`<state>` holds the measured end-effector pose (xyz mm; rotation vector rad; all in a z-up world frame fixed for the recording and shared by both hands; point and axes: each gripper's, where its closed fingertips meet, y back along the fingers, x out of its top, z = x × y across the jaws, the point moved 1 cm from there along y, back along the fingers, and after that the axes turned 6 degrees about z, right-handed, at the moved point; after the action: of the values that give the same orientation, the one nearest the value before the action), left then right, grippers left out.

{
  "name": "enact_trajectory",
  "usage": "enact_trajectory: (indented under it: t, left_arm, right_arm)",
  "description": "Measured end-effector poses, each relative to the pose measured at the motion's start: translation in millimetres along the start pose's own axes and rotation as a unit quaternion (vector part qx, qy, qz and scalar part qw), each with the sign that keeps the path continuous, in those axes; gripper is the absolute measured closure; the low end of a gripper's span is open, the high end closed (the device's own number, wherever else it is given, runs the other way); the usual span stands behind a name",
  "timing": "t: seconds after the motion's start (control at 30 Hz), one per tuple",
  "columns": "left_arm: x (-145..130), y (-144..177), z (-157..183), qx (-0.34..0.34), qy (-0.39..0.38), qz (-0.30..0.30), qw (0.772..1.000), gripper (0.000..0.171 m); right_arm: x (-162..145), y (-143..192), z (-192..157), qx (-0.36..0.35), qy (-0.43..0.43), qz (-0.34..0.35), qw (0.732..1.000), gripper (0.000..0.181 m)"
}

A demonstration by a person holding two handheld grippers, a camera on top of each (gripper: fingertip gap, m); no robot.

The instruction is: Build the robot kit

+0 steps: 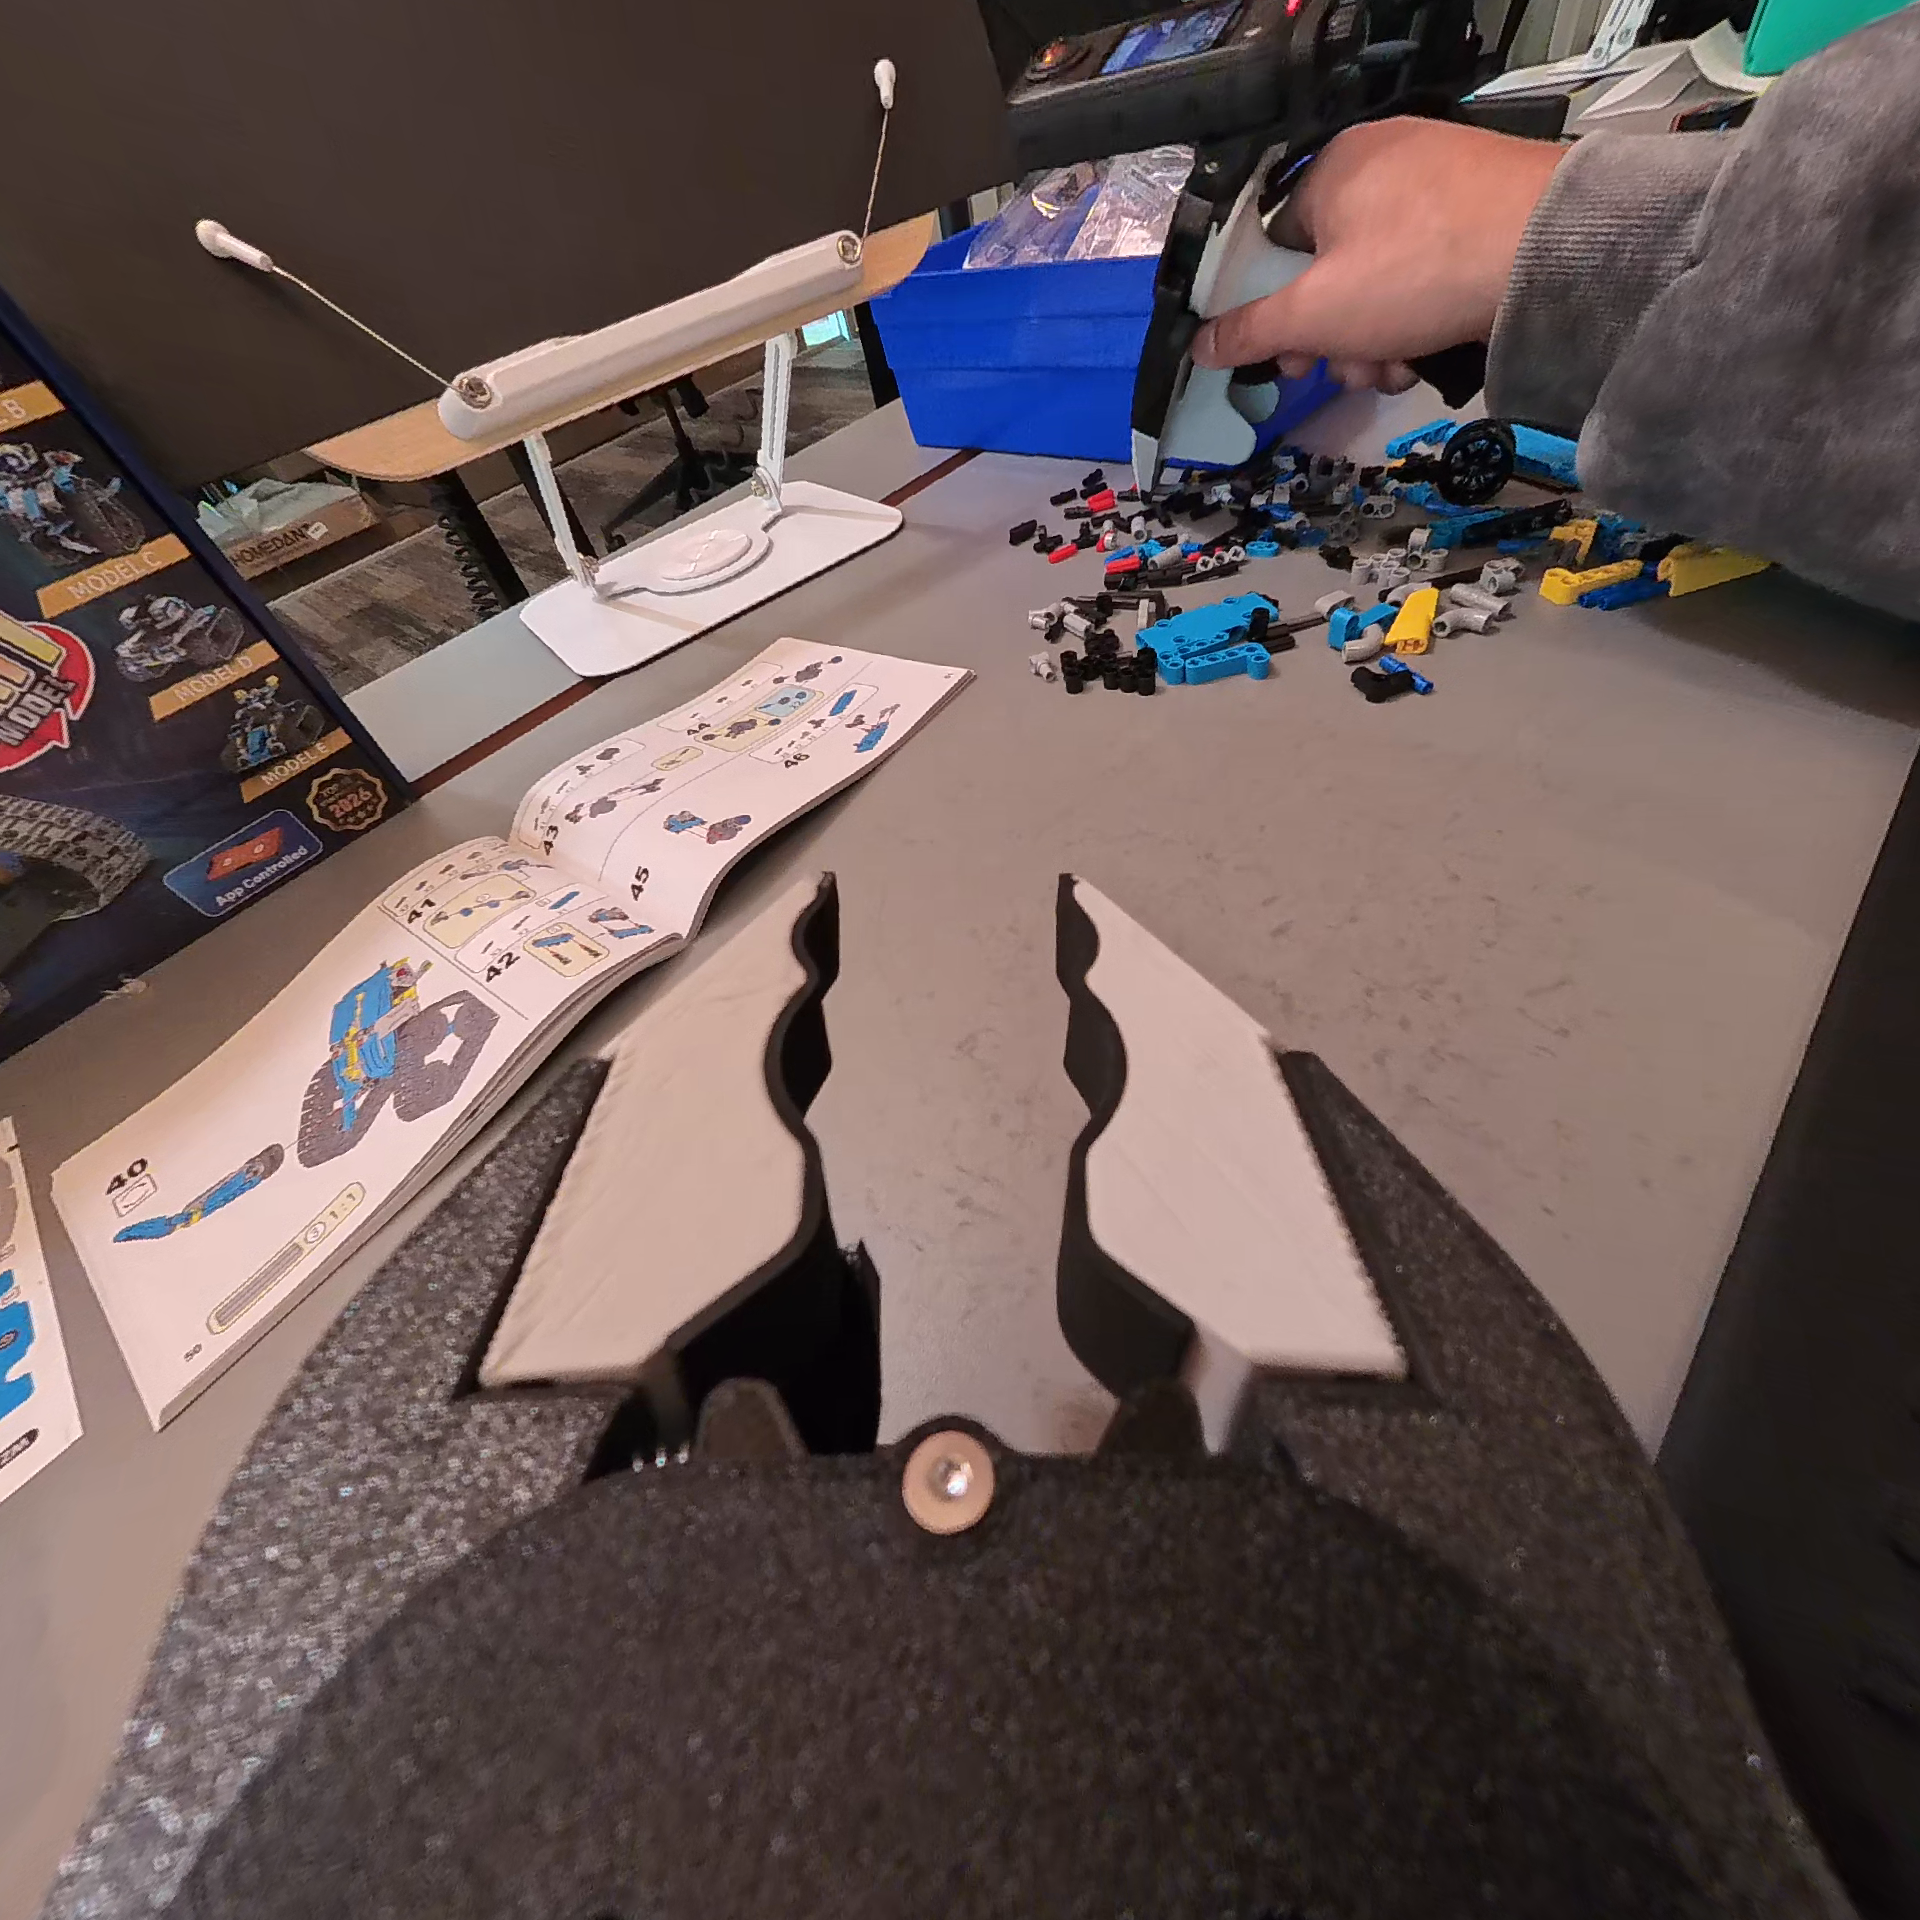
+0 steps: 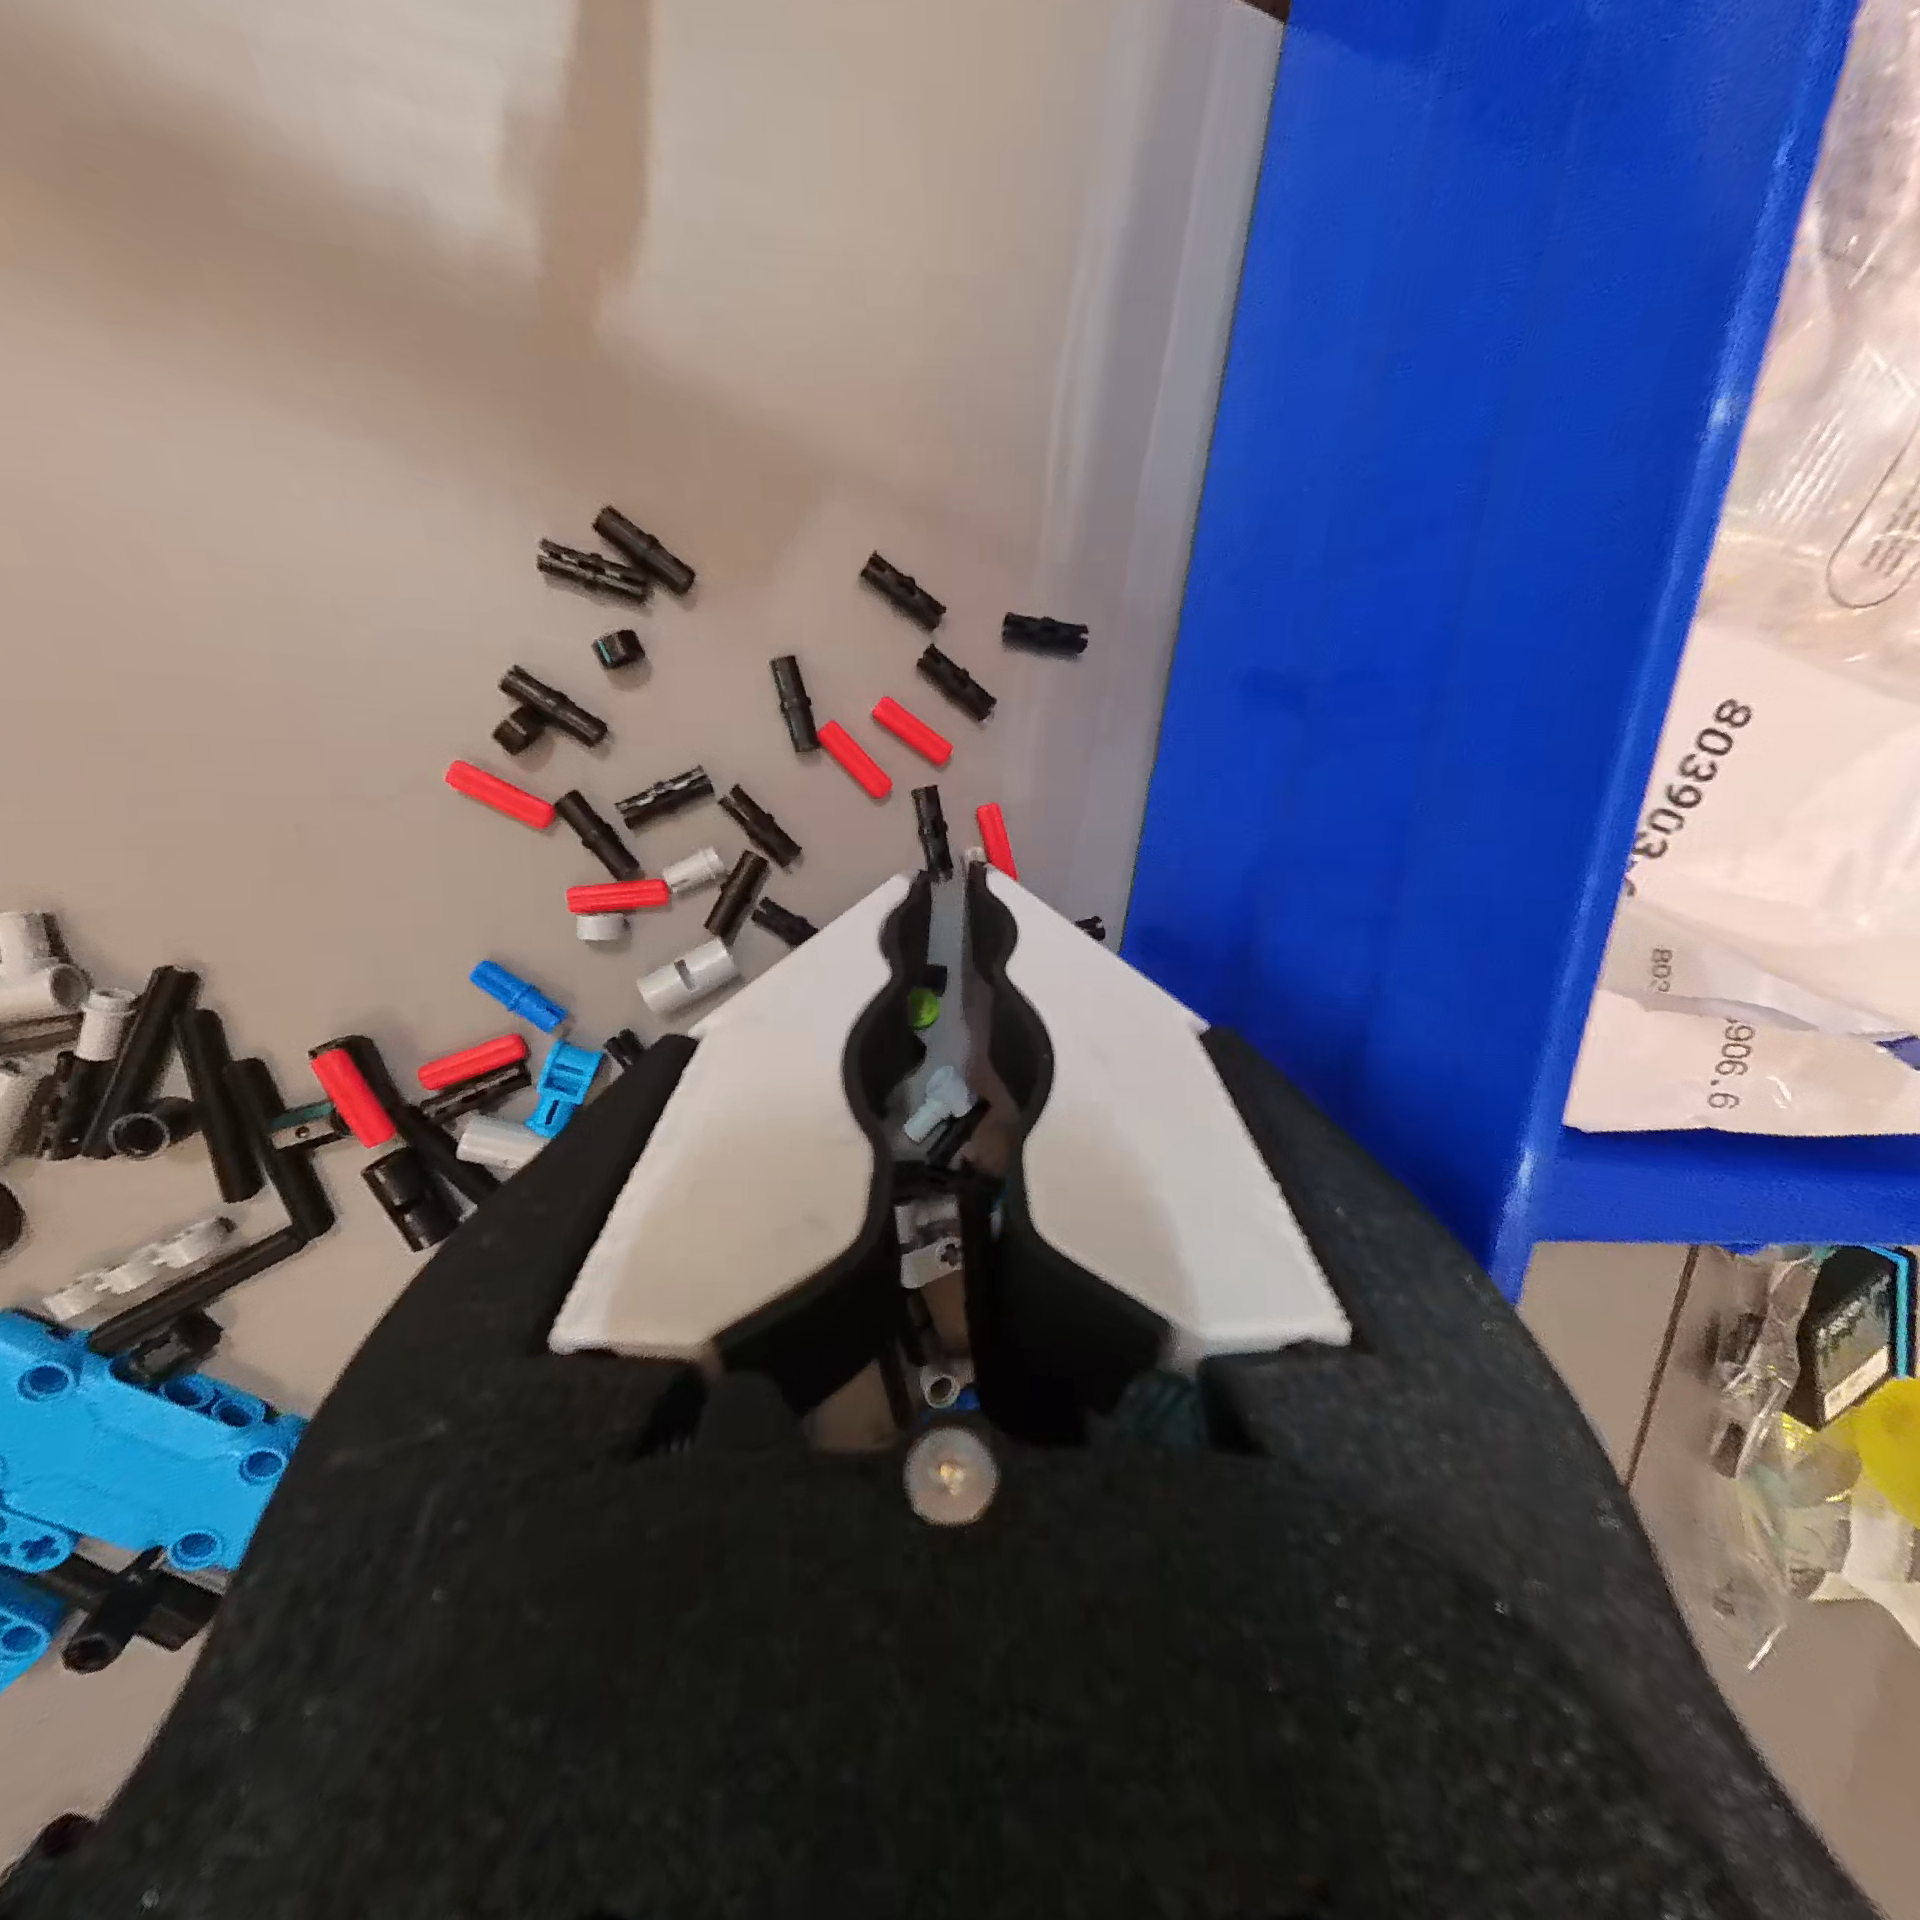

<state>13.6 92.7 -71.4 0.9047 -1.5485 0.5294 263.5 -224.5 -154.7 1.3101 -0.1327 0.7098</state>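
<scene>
My left gripper is open and empty, held low over the grey table, just right of an open instruction booklet. My right gripper points down into a scatter of small black and red pins. Its jaws stand closed to a narrow slit, with a short black pin pinched at the tips. In the left wrist view the right gripper is held by a hand at the far edge of the loose parts pile, against a blue bin.
The blue bin holds plastic bags and stands just right of my right gripper. Light blue beams lie at the left. A white stand, a printed box and a wheel are also on the table. My right fingertips sit around 40 cm from my left ones.
</scene>
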Motion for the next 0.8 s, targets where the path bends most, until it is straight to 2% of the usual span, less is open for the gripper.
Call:
enact_trajectory:
  t: [0.13,0.53,0.67,0.8]
  left_arm:
    - [0,0,0,0.0,0.0,-0.001,1.0,0.13]
    - [0,0,0,0.0,0.0,-0.002,1.0,0.13]
    - [0,0,-1,0.0,0.001,-0.002,1.0,0.13]
    - [-2,-1,0,0.0,0.0,-0.006,1.0,0.13]
  right_arm:
    - [-2,0,-4,0.01,0.01,-0.005,1.0,0.181]
    - [-3,2,-4,0.007,0.047,-0.015,0.999,0.181]
    - [5,15,-2,0.01,0.045,0.008,0.999,0.181]
    - [15,33,-9,0.07,0.002,0.046,0.997,0.181]
